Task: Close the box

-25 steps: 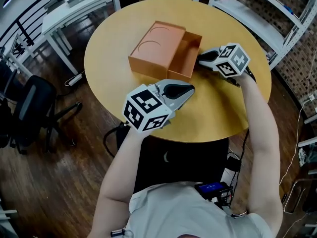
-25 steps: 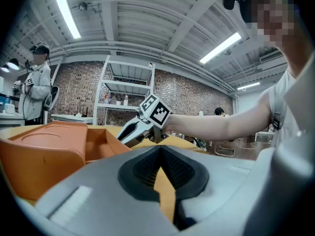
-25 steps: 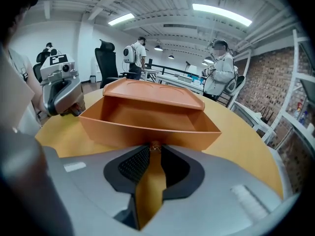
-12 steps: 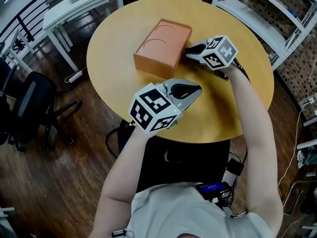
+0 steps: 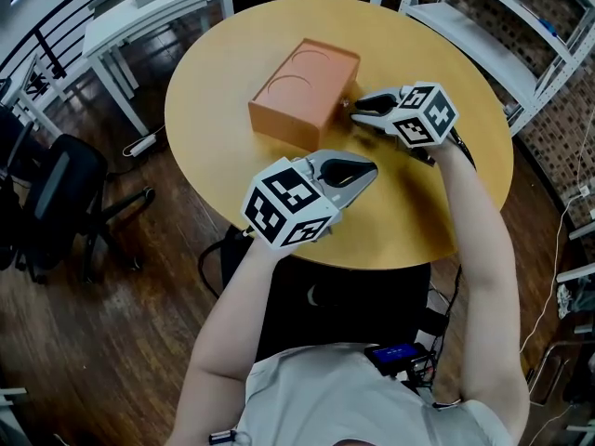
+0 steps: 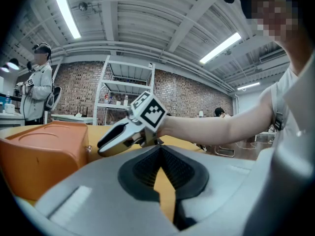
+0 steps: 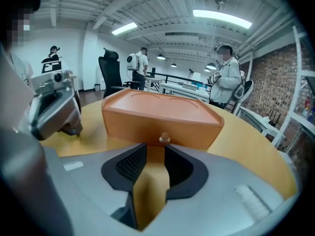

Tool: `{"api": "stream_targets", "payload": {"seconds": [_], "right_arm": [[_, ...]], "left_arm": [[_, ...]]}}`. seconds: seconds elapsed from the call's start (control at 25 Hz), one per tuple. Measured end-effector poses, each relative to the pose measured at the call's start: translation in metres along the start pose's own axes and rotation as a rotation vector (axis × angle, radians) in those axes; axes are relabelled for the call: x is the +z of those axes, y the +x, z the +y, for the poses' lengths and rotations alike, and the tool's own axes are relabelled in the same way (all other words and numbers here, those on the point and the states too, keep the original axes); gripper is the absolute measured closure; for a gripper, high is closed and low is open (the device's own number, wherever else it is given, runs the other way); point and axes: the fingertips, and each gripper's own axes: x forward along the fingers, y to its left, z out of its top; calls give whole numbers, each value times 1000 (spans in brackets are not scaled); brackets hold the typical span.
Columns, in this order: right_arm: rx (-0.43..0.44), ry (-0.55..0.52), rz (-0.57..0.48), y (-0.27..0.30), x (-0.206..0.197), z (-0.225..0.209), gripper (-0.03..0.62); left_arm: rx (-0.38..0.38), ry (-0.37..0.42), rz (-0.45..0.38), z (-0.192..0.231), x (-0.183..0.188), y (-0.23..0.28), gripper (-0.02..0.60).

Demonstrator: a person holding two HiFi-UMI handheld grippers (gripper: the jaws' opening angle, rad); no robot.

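Your right claw (image 7: 156, 149), jaws just opening, hangs released and empty just short of the round knob (image 7: 164, 139) on the smooth orange box (image 7: 162, 117) at frame centre; your left claw (image 6: 160, 150) is clenched, empty.

Drawer (image 7: 162, 124) now inside box (image 5: 302, 86); right tongs (image 5: 357, 110) newly wider, knob (image 7: 164, 138) free just ahead.

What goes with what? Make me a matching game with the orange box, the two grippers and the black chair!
Things:
1. box
2. right gripper
3. left gripper
4. chair

Places and states:
A. on the floor, beside the table
B. jaws shut, over the table's near side
C. closed, on the round table
D. jaws open, facing the box's knob

Pairs: 1-C, 2-D, 3-B, 4-A.

The right gripper's jaws have just been opening; nothing is pinched between them.
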Motion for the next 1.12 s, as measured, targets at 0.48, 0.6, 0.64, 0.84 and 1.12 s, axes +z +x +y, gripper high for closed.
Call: {"api": "stream_targets", "payload": {"seconds": [0.48, 0.6, 0.64, 0.84, 1.12], "right_arm": [[-5, 210, -487, -104, -8, 82, 591], [23, 194, -547, -113, -2, 98, 592], [32, 196, -558, -115, -1, 100, 592], [59, 199, -560, -119, -2, 104, 592], [49, 203, -558, -119, -3, 103, 593]], "left_arm": [[0, 2, -9, -2, 0, -3, 581], [-2, 0, -9, -2, 2, -2, 581], [-1, 0, -9, -2, 3, -1, 581], [0, -2, -9, -1, 5, 0, 581], [0, -1, -10, -2, 5, 1, 581]]}}
